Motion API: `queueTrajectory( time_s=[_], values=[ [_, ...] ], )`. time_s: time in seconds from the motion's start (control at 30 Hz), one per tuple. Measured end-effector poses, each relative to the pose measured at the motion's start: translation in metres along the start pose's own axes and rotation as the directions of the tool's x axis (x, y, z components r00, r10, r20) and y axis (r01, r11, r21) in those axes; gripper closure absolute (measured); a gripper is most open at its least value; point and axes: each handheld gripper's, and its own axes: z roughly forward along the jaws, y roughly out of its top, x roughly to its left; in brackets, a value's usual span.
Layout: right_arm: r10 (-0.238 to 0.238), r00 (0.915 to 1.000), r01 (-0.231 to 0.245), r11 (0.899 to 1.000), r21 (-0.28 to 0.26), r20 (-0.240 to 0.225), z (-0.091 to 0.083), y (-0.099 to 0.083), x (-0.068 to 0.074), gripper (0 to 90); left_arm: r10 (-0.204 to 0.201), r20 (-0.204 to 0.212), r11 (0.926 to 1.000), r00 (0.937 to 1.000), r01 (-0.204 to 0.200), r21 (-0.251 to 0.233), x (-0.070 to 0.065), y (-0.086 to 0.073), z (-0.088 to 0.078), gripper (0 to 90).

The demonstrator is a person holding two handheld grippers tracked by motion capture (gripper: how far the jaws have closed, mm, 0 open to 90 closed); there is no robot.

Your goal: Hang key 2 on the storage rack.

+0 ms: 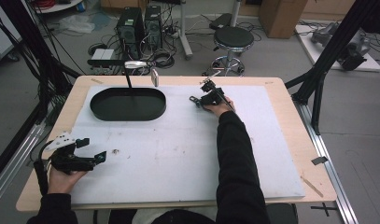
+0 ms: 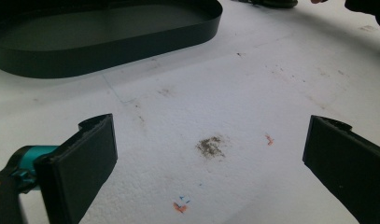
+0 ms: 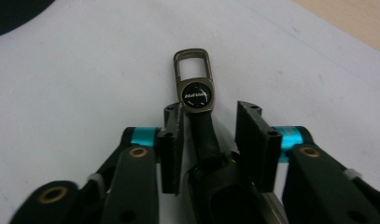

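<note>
Bronze-coloured metal and a black strap make up the key fob with the round black badge, which lies flat on the white foam sheet that covers the worktop. Its rectangular clasp loop points away from the right claw, and its strap runs back between that claw's two black jaws to a dark rounded body lying low between them. In the right claw's own view the jaws stand at a narrow gap on either side of the strap: the one on the picture's left seems to lie against the strap, while the other stands off it with white foam showing between. No earlier picture being at hand, I say only that the pads do not yet pinch the fob from both sides.

From the high view, the right claw sits at the far middle of the sheet, with a black sleeve reaching out to it. Just to its left lies a shallow black oval tray, with a small stand at its far rim.

Well apart, at the near left corner, the left claw rests in a hand, its jaws spread wide over bare, smudged foam.
</note>
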Motion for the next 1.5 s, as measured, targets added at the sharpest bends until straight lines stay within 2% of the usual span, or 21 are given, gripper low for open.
queueTrajectory(
  time_s=[0.1,0.13,0.17,0.27,0.43,0.6,0.87,0.9,1.13,1.5],
  values=[
    [0.047,0.9989,-0.047,0.999,-0.001,0.0,-0.001,-0.002,-0.002,74.4,0.004,-0.004,1.0,1.0,-0.004,0.004,0.0,0.0,0.001,3.5],
    [0.047,0.9989,-0.047,0.999,-0.001,0.0,-0.001,-0.002,-0.002,74.4,0.004,-0.004,1.0,1.0,-0.004,0.004,0.0,0.0,0.001,3.5],
    [0.077,0.997,-0.077,0.997,-0.002,0.01,-0.002,-0.002,-0.001,80.0,0.005,-0.003,1.0,1.0,-0.005,0.0,-0.001,0.0,0.002,3.5],
    [0.089,0.9959,-0.089,0.996,0.004,0.018,-0.003,-0.001,0.0,82.9,0.005,0.0,1.0,1.0,-0.005,-0.003,-0.001,0.001,0.001,3.5],
    [0.076,0.9965,-0.077,0.997,0.022,0.036,-0.006,0.001,0.003,84.4,0.002,-0.003,1.0,1.0,-0.002,-0.006,-0.001,0.0,0.0,3.5],
    [0.066,0.9978,-0.066,0.998,0.014,0.008,-0.016,0.001,0.006,84.7,0.004,-0.001,1.0,1.0,-0.004,-0.003,-0.001,0.0,0.001,3.5],
    [0.062,0.9969,-0.065,0.996,-0.053,-0.048,-0.045,0.004,0.005,85.0,0.005,-0.002,1.0,1.0,-0.005,-0.002,-0.002,0.0,0.001,3.5],
    [0.071,0.9959,-0.074,0.995,-0.062,-0.056,-0.049,0.005,0.005,84.9,0.005,0.0,1.0,1.0,-0.005,-0.002,-0.002,0.0,0.001,3.5],
    [0.043,0.9942,-0.058,0.986,-0.154,-0.099,-0.072,0.011,0.011,84.9,0.003,-0.001,1.0,1.0,-0.003,-0.003,-0.002,0.0,0.001,3.5],
    [-0.015,0.9876,-0.018,0.978,-0.207,-0.156,-0.082,0.022,0.035,84.9,0.001,0.001,1.0,1.0,-0.001,-0.006,-0.001,0.0,0.0,3.5]
  ],
)
